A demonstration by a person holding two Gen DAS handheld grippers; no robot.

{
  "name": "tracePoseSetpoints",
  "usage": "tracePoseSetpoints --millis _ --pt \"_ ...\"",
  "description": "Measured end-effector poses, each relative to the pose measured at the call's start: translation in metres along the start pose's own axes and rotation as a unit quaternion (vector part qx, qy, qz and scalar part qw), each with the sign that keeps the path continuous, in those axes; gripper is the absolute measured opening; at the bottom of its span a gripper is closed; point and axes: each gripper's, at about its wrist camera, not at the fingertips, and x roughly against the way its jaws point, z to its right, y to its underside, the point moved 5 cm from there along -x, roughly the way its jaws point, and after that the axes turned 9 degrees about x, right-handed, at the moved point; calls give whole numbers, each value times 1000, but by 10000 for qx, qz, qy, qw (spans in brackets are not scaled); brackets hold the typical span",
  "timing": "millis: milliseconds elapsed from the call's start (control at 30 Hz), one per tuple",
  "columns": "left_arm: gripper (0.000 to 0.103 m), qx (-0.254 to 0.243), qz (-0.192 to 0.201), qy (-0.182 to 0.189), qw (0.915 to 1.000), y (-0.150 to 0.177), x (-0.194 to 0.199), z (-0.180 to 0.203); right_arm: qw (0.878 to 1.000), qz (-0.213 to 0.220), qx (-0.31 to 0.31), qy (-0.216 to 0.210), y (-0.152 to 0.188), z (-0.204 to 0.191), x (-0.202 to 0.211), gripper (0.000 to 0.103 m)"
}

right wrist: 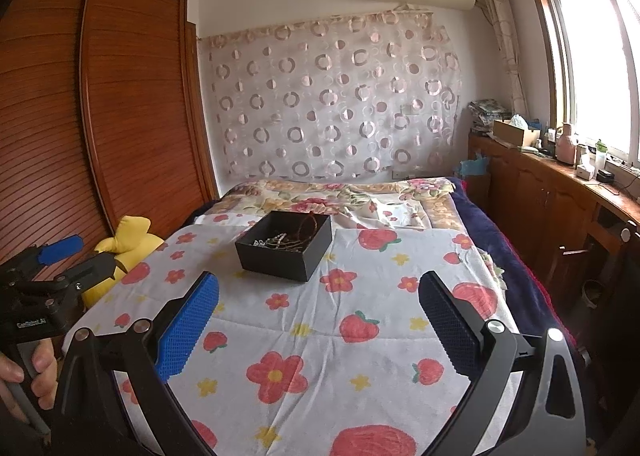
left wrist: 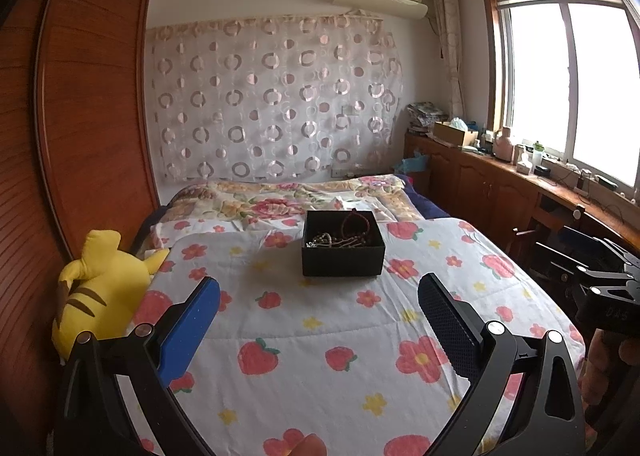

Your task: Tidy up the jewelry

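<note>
Hovering nearest the cameras, the left gripper (left wrist: pixel 320 308) and the right gripper (right wrist: pixel 318 306) both stand with jaws spread wide and nothing between the blue textured pads (left wrist: pixel 192 332). Both are held above the white quilt printed with strawberries and flowers (left wrist: pixel 320 356), short of the black square cardboard box (left wrist: pixel 343 244), which sits open-topped on the quilt further up the bed.

Inside it lie the jewelry pieces: a dark red beaded bracelet (left wrist: pixel 356 221) leaning on the far wall and a tangle of pale bead strands and chain (left wrist: pixel 328 242) on the floor.

Finding: all visible jewelry lies within the box. This fits either pieces gathered in or pieces awaiting sorting; the views do not settle which.

Advice for any grasp inside: approach from above, take one strand clear of the tangle, and let the other gripper steady the light box wall.

A yellow striped plush toy (left wrist: pixel 96 288) lies at the left bed edge, clear of the work.
</note>
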Motion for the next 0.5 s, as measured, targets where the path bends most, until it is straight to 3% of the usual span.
tracePoseSetpoints --millis 500 --pt "96 18 -1 24 10000 1 0 -1 10000 0 -6 -37 2 -3 1 101"
